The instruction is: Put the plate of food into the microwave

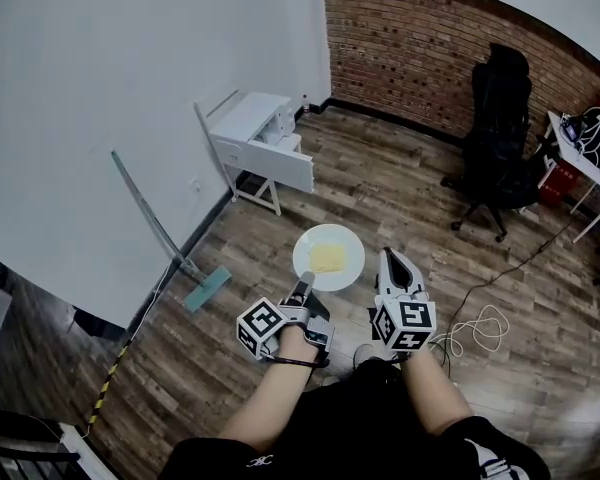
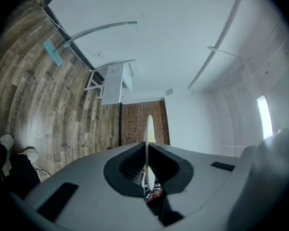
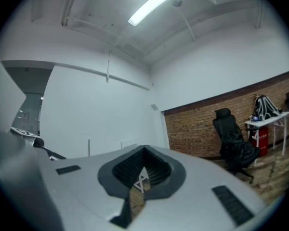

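Wood floor (image 1: 410, 198), brick wall (image 1: 420, 48) behind. In the head view we see the plate (image 1: 305, 260) with yellow food (image 1: 327, 258) held above the floor, left gripper (image 1: 304, 288) clamped on its near rim. Its own view shows the plate edge-on only, food barely visible. Right gripper (image 1: 391, 258) sits just beside the plate, jaws together, empty.

Round white plate (image 1: 305, 254), held level above the wooden floor (image 1: 400, 208), near rim clamped in the left gripper's (image 1: 302, 290) jaws; flat yellow food (image 1: 327, 258) lies at its centre.
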A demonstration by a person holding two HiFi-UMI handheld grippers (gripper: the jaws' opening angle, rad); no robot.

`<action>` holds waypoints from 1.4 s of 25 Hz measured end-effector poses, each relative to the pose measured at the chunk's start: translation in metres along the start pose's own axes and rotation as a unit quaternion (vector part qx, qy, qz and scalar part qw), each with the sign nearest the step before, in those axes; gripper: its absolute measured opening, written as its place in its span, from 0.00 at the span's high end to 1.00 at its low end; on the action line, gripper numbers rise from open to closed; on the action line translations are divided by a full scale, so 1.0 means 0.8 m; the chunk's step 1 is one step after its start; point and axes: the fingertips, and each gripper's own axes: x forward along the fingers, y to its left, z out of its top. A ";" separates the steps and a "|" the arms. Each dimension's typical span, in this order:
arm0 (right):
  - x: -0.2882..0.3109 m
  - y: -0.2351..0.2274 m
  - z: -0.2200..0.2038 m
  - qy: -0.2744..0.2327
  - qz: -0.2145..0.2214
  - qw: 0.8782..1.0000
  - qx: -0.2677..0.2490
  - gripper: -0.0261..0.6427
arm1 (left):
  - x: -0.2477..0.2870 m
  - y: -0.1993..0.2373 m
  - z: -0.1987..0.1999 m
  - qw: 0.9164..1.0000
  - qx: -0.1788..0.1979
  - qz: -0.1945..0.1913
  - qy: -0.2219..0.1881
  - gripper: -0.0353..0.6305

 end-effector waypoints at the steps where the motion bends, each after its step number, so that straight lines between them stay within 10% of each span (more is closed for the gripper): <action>1: 0.007 -0.002 -0.002 0.002 -0.001 1.000 0.005 0.95 | 0.005 0.000 0.004 1.000 -0.001 0.000 0.001 0.93; 35: 0.397 -0.333 0.054 0.004 0.019 1.000 0.019 0.95 | 0.506 -0.041 0.027 0.999 -0.016 0.015 -0.031 0.93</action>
